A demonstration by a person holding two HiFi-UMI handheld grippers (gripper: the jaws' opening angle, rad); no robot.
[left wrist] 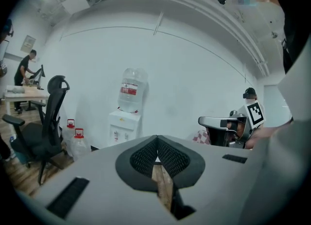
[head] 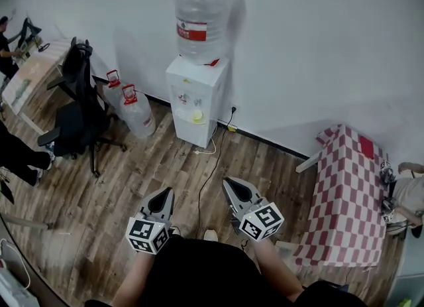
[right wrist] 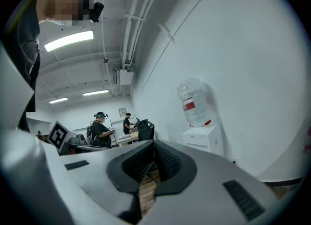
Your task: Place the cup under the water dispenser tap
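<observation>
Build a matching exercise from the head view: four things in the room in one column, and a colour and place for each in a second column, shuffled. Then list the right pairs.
Things
1. water dispenser
2. office chair
3. table
4. spare bottles

Descriptions
A. covered in red and white checks, at the right
B. white, standing against the wall
C. black, at the left
D. clear with red tops, on the floor between chair and dispenser

Pairs: 1-B, 2-C, 3-A, 4-D

Red bottle label [head: 191, 31], print illegible
</observation>
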